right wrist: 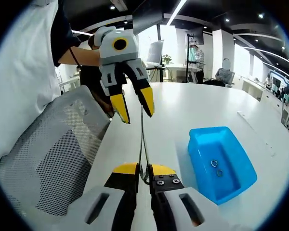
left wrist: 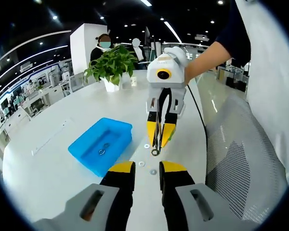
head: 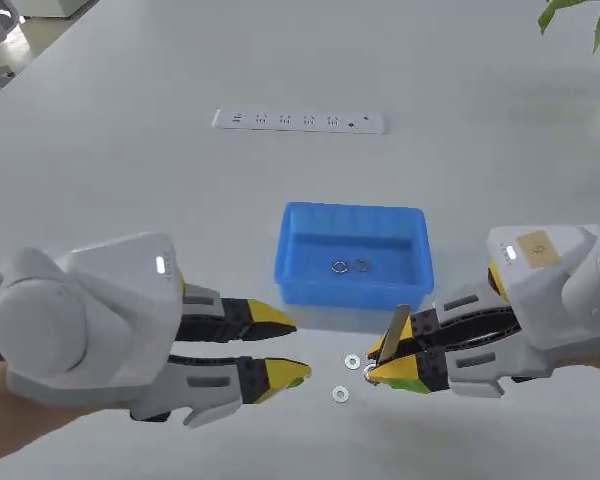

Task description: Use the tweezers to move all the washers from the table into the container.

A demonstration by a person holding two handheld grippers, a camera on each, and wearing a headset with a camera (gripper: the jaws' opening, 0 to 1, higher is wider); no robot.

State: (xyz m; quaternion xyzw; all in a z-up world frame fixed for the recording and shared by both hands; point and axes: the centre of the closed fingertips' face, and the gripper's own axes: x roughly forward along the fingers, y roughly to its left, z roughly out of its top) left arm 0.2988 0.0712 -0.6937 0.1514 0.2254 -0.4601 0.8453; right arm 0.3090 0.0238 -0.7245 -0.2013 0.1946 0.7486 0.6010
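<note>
Fingers [head: 270, 314] on the left gripper [head: 280, 345] are spread apart with nothing between them, hanging over the table [head: 130, 170] at the near left. Over on the near right, the right gripper [head: 378, 365] has its fingers clamped down on the tweezers [head: 391, 333]. The right gripper view shows that nicely, with the yellow tips pinched together on the metal shanks. The tweezers point left toward the other gripper, tips down at the tabletop right at a washer [head: 368, 372]. Can't tell if it's actually pinched or the tips are just touching it.

Two more washers lie loose on the table between the two grippers. One [head: 352, 361] is just beside the tweezer tips and the other [head: 340, 394] is a bit nearer.

Just past all that sits the blue container [head: 320, 288], with two washers [head: 340, 266] in it already, side by side near the middle of its floor. Farther back a white power strip [head: 300, 121] lies across the table, and a leafy plant [head: 580, 20] pokes in at the far right corner.
</note>
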